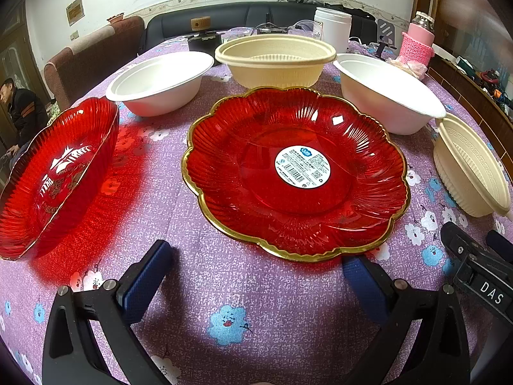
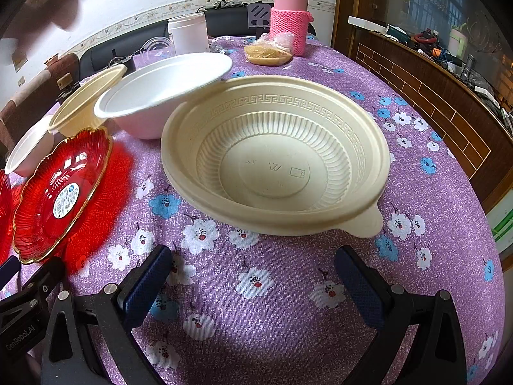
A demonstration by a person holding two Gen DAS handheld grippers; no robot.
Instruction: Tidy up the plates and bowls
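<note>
- While nothing is held, both wide apart: left tongs short of the red plate, right tongs short of the cream bowl.
- On the tabletop: plate flat at centre, bowl just right of it, a white bowl touching its far rim.
- Plate probably stiff, glossy, slippery, brittle; best pinched at the near gold rim.
- Bowl likely light, slightly flexible; rim or tab for grip.
</note>
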